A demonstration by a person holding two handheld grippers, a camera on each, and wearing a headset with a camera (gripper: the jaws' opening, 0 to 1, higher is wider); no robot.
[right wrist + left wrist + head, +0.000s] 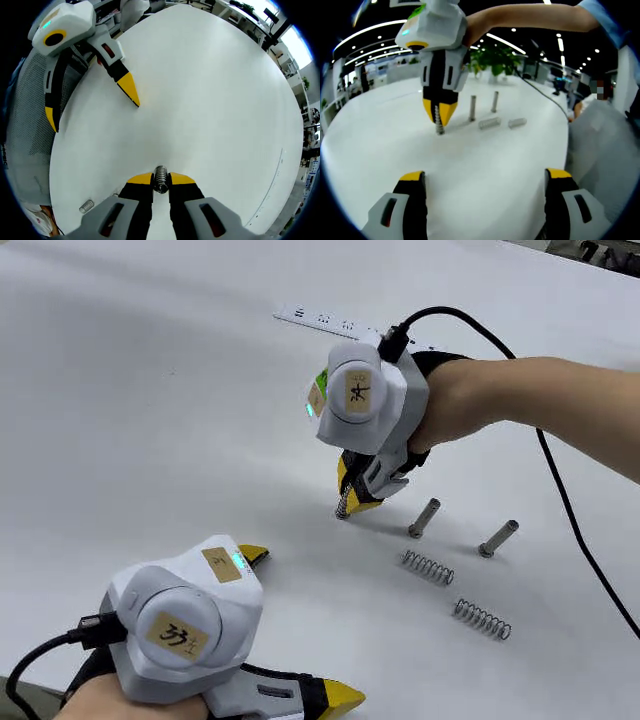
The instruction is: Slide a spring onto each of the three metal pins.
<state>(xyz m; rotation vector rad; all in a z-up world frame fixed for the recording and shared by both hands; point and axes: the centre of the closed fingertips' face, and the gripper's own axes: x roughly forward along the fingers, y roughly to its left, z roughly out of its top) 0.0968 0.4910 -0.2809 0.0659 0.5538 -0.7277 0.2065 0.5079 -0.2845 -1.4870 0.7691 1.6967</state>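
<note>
Right gripper [352,500] clamps a spring [343,506], upright just left of the nearer bare pin [424,517]; left gripper [485,175] gapes, idle. Best to keep it vertical, ease straight down, and release only once seated.

Big white table [150,390]: a metal pin [424,518] and a second pin [498,538] stand upright side by side, one spring [427,567] and another spring [481,619] lie loose near them, and a power strip [325,320] sits further back.
</note>
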